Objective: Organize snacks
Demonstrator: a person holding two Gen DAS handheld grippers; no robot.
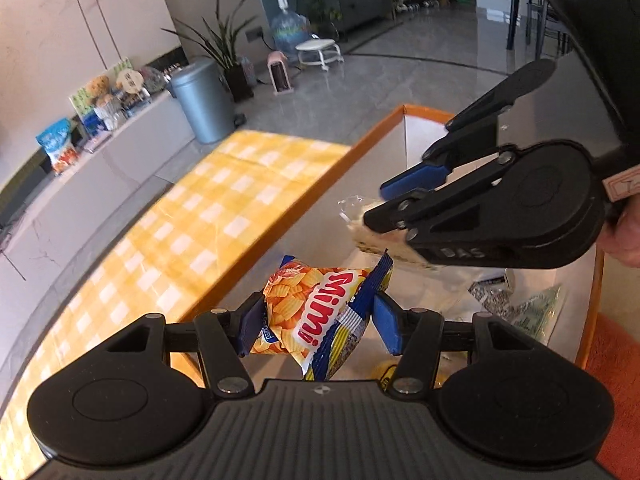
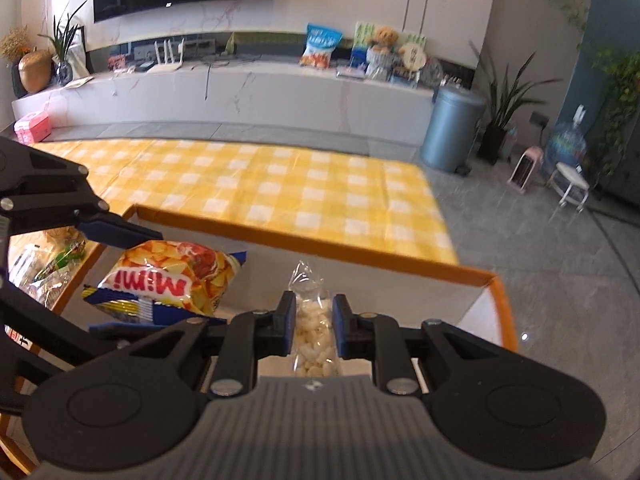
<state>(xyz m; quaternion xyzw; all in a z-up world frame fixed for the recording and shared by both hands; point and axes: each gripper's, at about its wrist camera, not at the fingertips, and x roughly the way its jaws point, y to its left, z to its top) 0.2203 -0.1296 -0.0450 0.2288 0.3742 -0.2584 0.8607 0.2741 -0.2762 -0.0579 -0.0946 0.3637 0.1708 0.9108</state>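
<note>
My left gripper (image 1: 316,322) is shut on an orange and blue Mimi chips bag (image 1: 320,316) and holds it over the orange-rimmed white box (image 1: 340,160). The bag also shows in the right wrist view (image 2: 168,280), with the left gripper's fingers (image 2: 120,232) around it. My right gripper (image 2: 314,326) is shut on a clear packet of white puffed snacks (image 2: 314,332) above the same box (image 2: 400,264). In the left wrist view the right gripper (image 1: 384,204) holds that packet (image 1: 372,232) at the right.
More wrapped snacks (image 1: 520,304) lie in the box bottom. The box stands on a yellow checked tablecloth (image 2: 280,184). A grey bin (image 2: 452,132), plants and a low white TV bench (image 2: 240,92) stand beyond. An orange mat (image 1: 616,380) lies to the right.
</note>
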